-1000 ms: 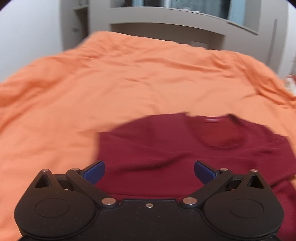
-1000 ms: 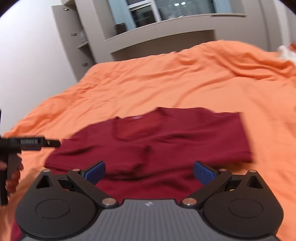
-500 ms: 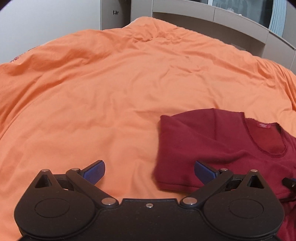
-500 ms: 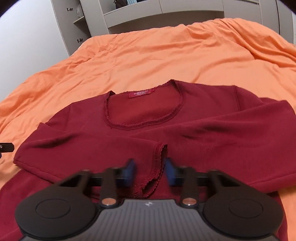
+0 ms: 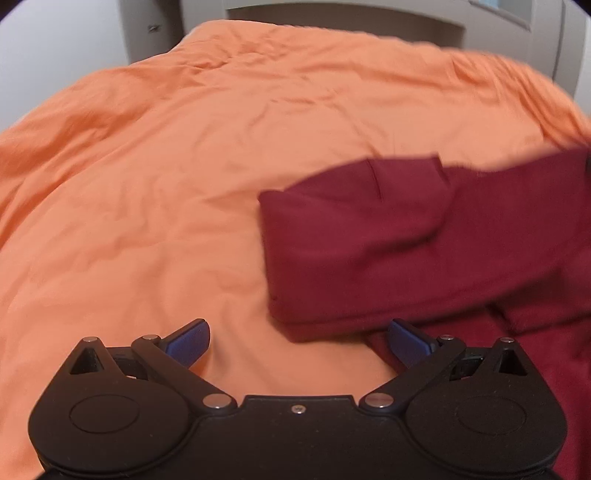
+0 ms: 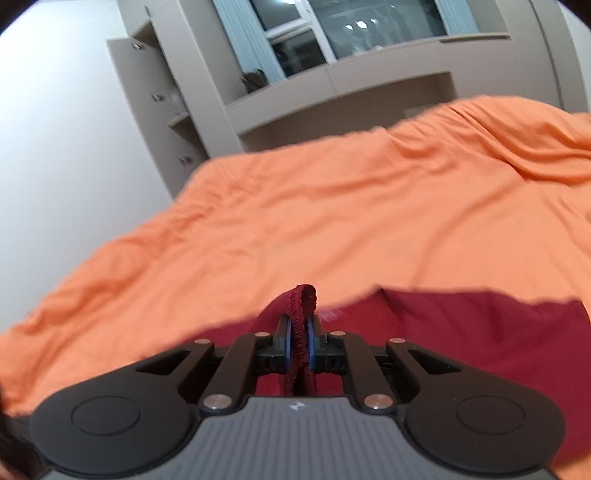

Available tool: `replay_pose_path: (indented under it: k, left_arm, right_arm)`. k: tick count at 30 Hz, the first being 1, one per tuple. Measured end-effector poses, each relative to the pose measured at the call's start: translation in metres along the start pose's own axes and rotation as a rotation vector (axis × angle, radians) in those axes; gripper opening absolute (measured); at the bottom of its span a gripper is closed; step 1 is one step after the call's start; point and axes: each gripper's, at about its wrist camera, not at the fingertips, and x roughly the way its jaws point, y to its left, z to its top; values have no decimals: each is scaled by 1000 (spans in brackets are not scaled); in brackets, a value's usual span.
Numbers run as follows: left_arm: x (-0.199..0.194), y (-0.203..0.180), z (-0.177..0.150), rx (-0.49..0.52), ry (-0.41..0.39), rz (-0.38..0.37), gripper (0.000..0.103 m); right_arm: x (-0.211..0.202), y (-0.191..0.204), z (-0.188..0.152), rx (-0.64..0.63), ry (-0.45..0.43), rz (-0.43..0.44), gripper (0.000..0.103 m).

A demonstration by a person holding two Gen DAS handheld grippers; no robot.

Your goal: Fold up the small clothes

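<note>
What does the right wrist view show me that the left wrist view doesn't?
Only the right wrist view: the right gripper closing on the sweater's frilled cuff, plus the window and shelves behind the bed.

Only the left wrist view: the left gripper, open and empty beside the sweater's folded edge.

Both: the dark red sweater on the orange bedcover.

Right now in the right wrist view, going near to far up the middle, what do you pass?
Right gripper, closing on the trimmed sleeve cuff → dark red top → orange bedspread → beige shelf unit → window.
</note>
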Motion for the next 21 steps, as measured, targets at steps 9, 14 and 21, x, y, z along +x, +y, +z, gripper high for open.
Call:
replay_pose_path:
  k: [9, 14, 21]
  left_arm:
    - [7, 1, 8, -42, -85, 98, 97]
    - [-4, 0, 12, -41, -156, 283, 88]
    - [0, 13, 7, -126, -43, 288, 88]
  right_arm:
    - [-20, 29, 36, -42, -57, 42, 10]
    - [-18, 5, 16, -29, -17, -31, 10]
    - [4, -41, -51, 50, 130, -110, 10]
